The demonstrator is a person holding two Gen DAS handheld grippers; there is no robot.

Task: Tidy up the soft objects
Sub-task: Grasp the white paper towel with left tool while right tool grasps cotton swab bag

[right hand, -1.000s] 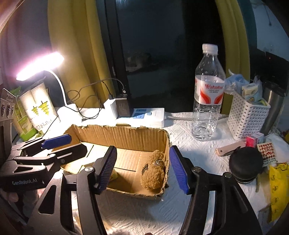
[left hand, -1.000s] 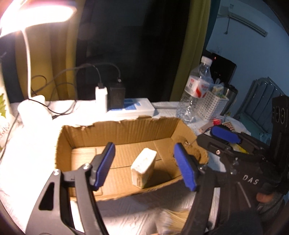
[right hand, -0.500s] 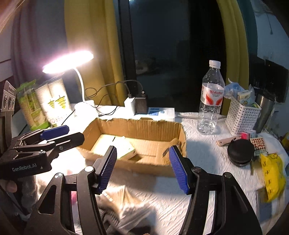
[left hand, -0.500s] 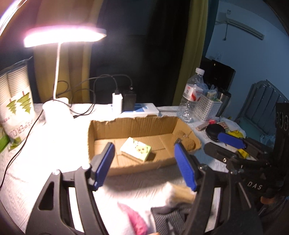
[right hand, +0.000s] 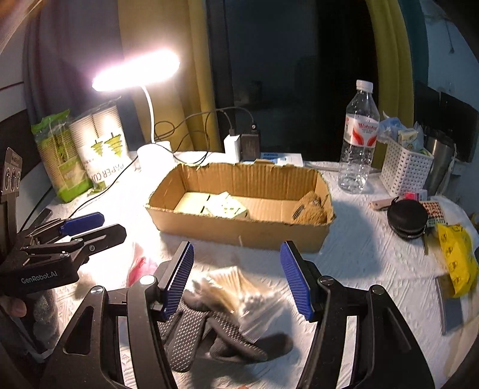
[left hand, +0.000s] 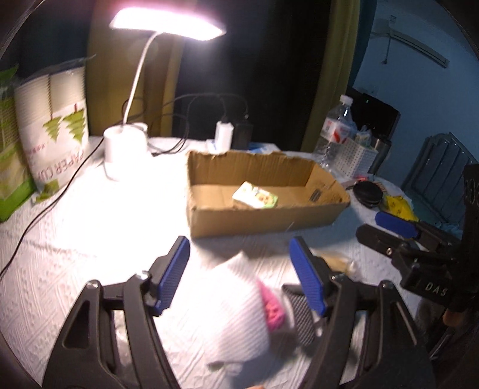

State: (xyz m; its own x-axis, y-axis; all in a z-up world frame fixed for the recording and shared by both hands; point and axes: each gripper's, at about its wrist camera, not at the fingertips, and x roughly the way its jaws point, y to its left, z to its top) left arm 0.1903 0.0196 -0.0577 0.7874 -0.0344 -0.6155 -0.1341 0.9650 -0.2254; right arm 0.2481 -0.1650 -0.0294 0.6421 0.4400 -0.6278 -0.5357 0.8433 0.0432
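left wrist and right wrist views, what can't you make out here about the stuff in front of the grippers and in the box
- Left wrist view: the white and pink item is motion-blurred; what it is cannot be told.
- Left wrist view: the brown plush toy is hidden by the cardboard box wall.
- Right wrist view: the bag of cotton swabs is blurred and covers part of the dark glove.
- Right wrist view: print on the green packet is too small.

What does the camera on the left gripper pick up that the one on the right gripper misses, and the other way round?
Only the left wrist view shows the white cloth with a pink patch between the open left gripper fingers.

Only the right wrist view shows the bag of cotton swabs lying on black dotted gloves under the open right gripper, and the brown plush toy in the box's corner.

Both show the cardboard box, the green-printed packet inside it, the desk lamp and the water bottle.
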